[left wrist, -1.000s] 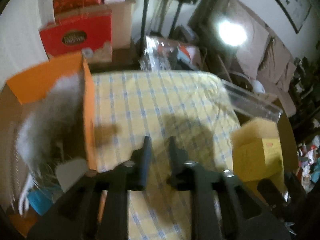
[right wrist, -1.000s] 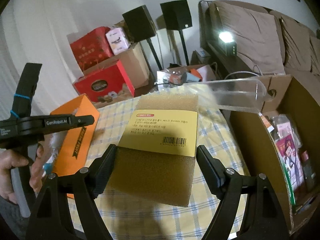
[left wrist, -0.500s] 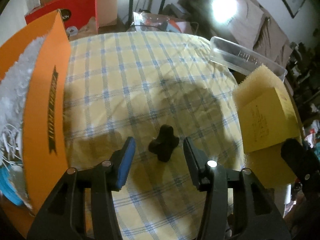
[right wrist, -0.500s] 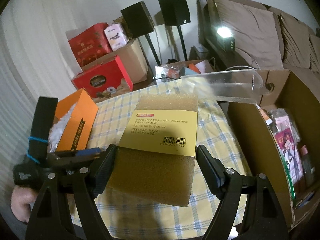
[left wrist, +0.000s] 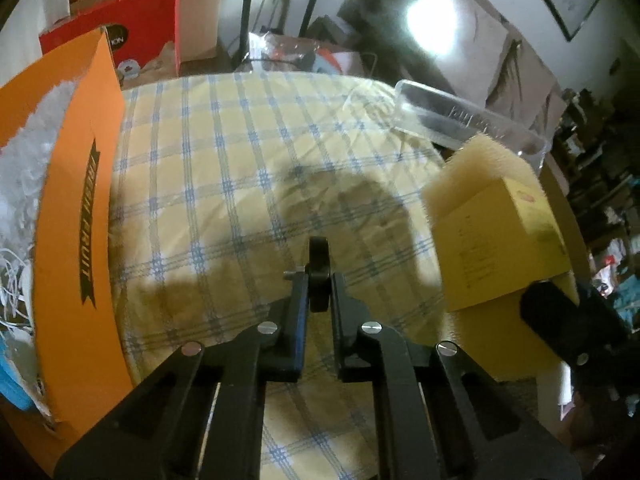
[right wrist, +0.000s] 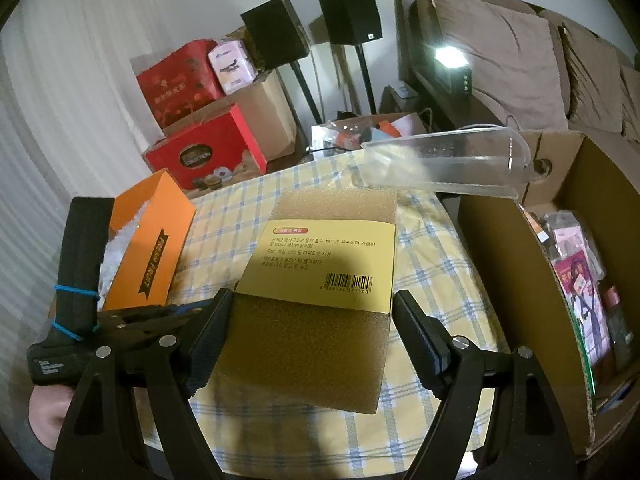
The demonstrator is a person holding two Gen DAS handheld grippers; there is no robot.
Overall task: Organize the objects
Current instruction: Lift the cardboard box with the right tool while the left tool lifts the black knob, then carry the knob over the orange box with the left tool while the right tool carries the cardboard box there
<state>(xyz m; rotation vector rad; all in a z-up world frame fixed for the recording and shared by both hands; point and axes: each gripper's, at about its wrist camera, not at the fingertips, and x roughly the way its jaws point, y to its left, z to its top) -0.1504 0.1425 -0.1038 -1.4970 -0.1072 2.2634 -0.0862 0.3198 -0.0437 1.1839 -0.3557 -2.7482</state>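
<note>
Checked yellow cloth covers the table (left wrist: 248, 168), with an orange box (left wrist: 76, 216) at the frame's left. A small black knob (left wrist: 319, 276) is clamped on edge in the left hand-held gripper (left wrist: 319, 300) at centre. A sponge (right wrist: 316, 280) is pinched at its sides by the right hand-held gripper (right wrist: 310, 332). The sponge is judged light and soft, best held gently; the knob looks stiff and easily dropped.

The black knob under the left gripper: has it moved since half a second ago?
Yes. The black knob lay flat on the checked tablecloth; now it stands on edge, clamped in the left gripper above that cloth.
</note>
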